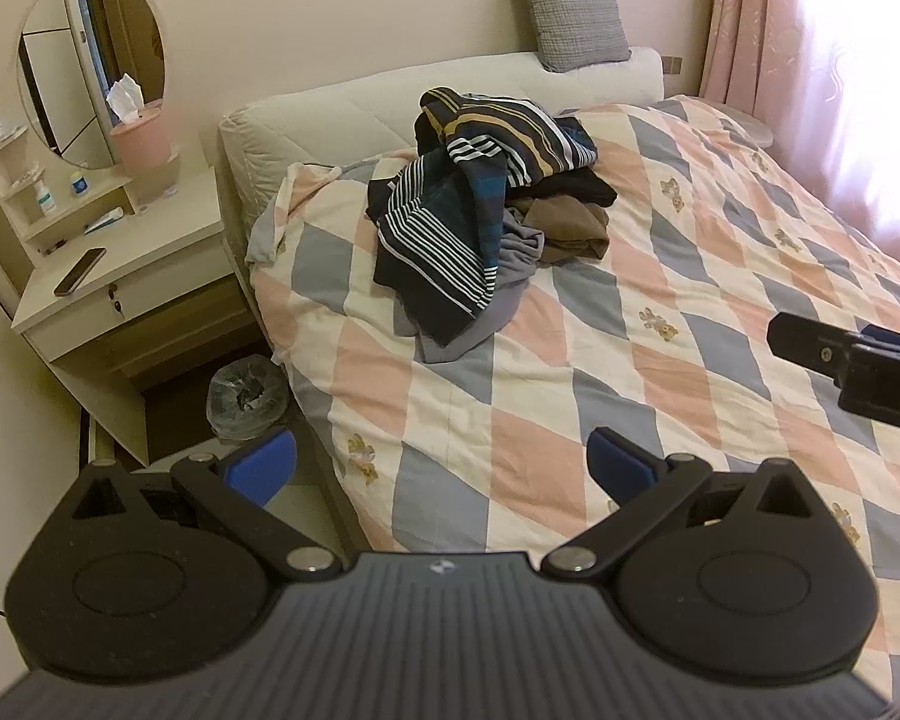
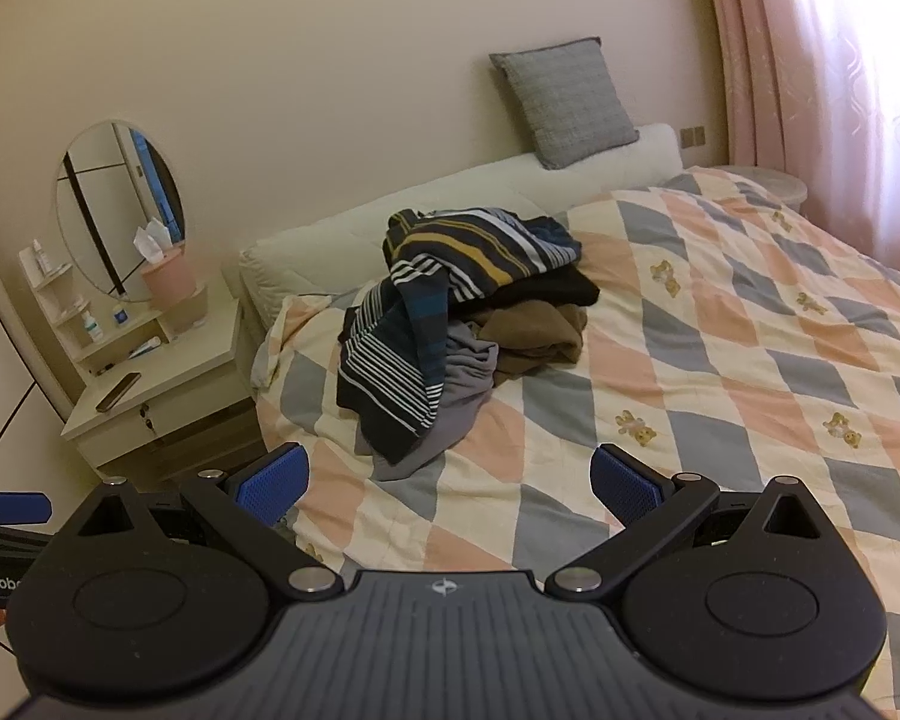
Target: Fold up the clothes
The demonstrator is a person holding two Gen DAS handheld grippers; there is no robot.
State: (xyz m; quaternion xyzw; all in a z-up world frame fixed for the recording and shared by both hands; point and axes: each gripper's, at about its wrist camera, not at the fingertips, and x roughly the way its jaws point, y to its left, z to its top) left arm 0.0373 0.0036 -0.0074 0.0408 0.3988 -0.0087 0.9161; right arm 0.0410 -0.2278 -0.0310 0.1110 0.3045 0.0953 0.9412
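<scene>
left gripper (image 1: 441, 468): jaws wide apart, empty | right gripper (image 2: 450, 483): jaws wide apart, empty | pile of clothes (image 1: 480, 204): unfolded heap on quilt (image 1: 660, 276) near headboard (image 1: 390, 102), ahead of both grippers, well apart from the fingertips | nothing held

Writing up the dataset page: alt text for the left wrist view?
An open left hand-held gripper hovers over a checked quilt, facing a heap of unfolded clothes near the headboard. A dresser with an oval mirror stands left; the right hand-held gripper pokes in at right.
</scene>
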